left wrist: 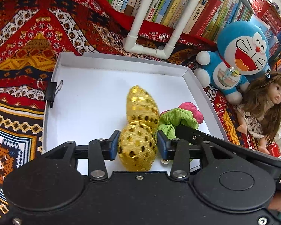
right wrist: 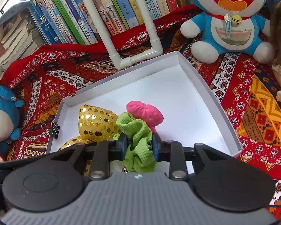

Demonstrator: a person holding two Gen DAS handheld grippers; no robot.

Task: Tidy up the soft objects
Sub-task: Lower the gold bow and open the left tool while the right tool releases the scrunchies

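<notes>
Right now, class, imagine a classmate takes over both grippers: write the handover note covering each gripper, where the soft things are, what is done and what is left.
Left gripper: shut on the gold sequined toy, over the white tray.
Right gripper: shut on the green scrunchie, also over the tray; the pink scrunchie sits just beyond it, touching it.
Done: those three soft things are at the tray.
Left: let go of both items. The Doraemon plush, the doll and the small blue plush sit outside on the patterned cloth; whether they belong in the tray is unclear.
</notes>
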